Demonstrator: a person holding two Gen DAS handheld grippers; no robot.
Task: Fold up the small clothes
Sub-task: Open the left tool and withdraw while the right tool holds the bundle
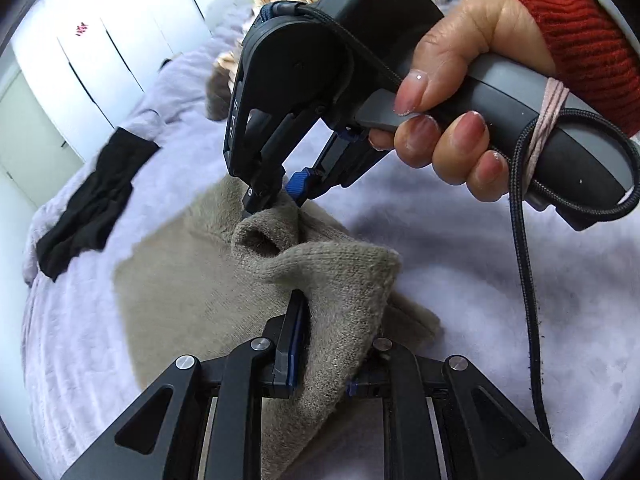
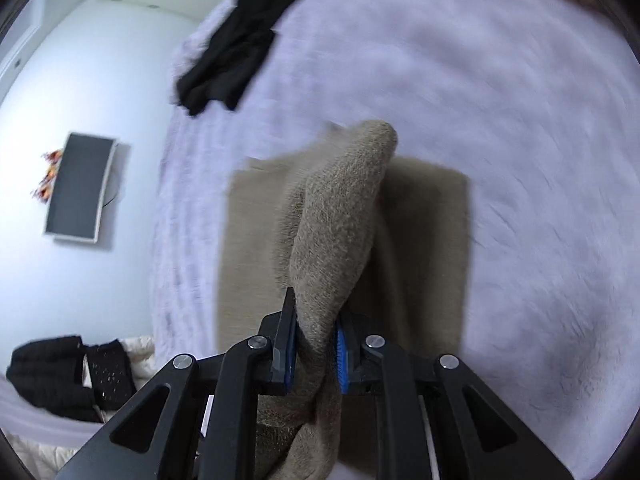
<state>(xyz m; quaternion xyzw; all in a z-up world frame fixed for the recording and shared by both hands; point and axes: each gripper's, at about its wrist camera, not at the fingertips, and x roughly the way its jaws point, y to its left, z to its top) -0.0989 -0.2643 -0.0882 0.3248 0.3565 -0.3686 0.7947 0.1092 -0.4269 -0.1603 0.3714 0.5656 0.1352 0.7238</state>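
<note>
Left wrist view: the left gripper clamps a raised fold of the beige knit garment, which lies on the lavender blanket. The right gripper pinches the same fold (farther along). A black garment lies left of the beige one.

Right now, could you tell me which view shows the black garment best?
The left wrist view: the black garment lies sharp and whole on the blanket. The right wrist view shows it blurred, cut off at the top edge.

The black garment is blurred, its top cut off.
</note>
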